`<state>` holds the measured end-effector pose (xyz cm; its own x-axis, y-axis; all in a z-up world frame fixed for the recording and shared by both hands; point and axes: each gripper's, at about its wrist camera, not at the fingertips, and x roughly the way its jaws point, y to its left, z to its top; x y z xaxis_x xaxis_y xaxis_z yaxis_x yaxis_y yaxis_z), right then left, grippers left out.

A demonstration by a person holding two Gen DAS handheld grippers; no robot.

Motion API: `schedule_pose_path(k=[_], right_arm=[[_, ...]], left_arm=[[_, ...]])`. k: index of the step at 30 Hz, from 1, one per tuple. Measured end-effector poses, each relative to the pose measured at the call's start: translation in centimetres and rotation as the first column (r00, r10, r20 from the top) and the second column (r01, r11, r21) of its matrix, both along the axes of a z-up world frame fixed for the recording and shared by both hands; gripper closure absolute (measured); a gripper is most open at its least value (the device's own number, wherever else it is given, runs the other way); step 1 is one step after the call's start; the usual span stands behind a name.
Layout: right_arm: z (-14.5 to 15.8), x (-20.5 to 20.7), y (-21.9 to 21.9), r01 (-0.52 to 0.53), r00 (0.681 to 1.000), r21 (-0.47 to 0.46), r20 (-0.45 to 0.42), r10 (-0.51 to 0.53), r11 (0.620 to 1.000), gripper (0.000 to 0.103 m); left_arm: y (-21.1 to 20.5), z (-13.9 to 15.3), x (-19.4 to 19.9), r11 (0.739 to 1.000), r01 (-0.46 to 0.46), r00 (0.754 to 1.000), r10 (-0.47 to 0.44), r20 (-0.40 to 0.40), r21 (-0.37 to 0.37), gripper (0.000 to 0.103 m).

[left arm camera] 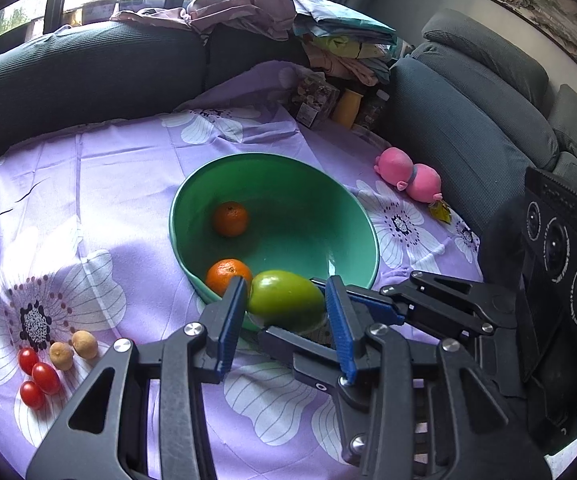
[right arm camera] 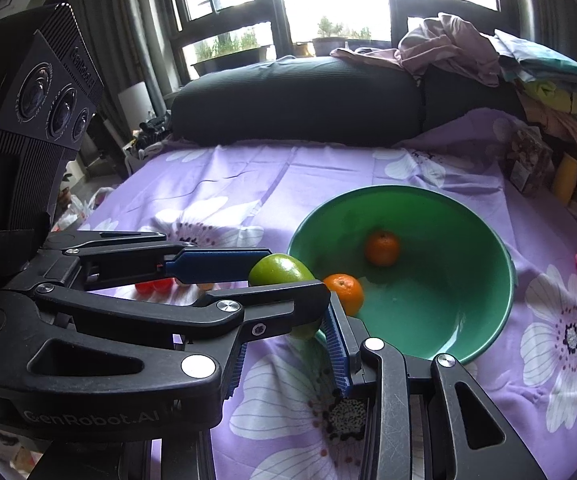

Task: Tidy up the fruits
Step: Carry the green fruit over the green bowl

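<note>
A green bowl stands on the purple flowered cloth and holds two oranges. A green mango hangs at the bowl's near rim. My left gripper is shut on the mango; its blue pads press both sides. My right gripper crosses just under the left one; it looks open and holds nothing. In the right wrist view the mango sits between the left gripper's fingers, beside the nearer orange and the bowl.
Three cherry tomatoes and two small brown fruits lie on the cloth at the left. A pink toy lies right of the bowl. Jars and a yellow bottle stand behind. Dark sofas with piled clothes ring the cloth.
</note>
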<state>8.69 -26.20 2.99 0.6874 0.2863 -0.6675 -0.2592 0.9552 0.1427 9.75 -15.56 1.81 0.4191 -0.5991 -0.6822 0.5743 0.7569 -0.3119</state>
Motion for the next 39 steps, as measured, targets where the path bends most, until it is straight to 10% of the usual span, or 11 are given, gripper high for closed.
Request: schedule_pose_path(k=[39], right_arm=[[-3.6,4.8,-3.4,0.061,0.992,-0.003,-0.113,-0.061,0.998,0.065]], left_arm=[[-3.6,-4.0,5.2,0.999,0.046,0.992,-0.047,-0.113,-0.005,0.062]])
